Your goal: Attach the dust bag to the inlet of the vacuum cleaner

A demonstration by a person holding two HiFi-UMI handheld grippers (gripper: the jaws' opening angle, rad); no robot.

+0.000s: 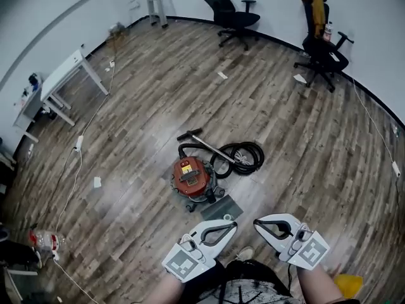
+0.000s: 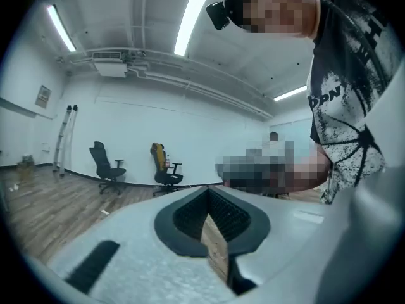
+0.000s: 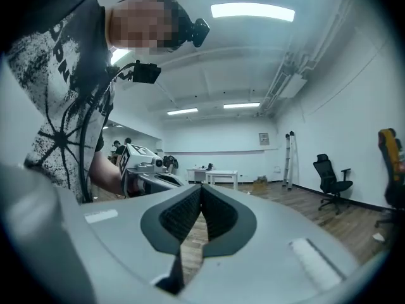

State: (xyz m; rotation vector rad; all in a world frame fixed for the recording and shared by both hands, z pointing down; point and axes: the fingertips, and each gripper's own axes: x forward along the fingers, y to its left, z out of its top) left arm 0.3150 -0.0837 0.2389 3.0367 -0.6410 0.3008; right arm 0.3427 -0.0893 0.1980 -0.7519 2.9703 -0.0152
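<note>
The vacuum cleaner [image 1: 192,179], a round red drum, is sitting on the wooden floor [image 1: 145,94] near the middle of the room. It is carrying a yellow label on its lid, too small to read. Its black hose [image 1: 240,157] is coiling just beside it on the right. A flat dark grey piece [image 1: 221,208] is lying on the floor against the drum's near side; whether it is the dust bag cannot be told. The person is holding the left gripper [image 1: 229,226] and the right gripper [image 1: 259,225] near each other, short of the vacuum cleaner and touching nothing. Both pairs of jaws are pressing together, empty. Black lettering is showing on the person's shirt [image 2: 345,125], too warped to read.
</note>
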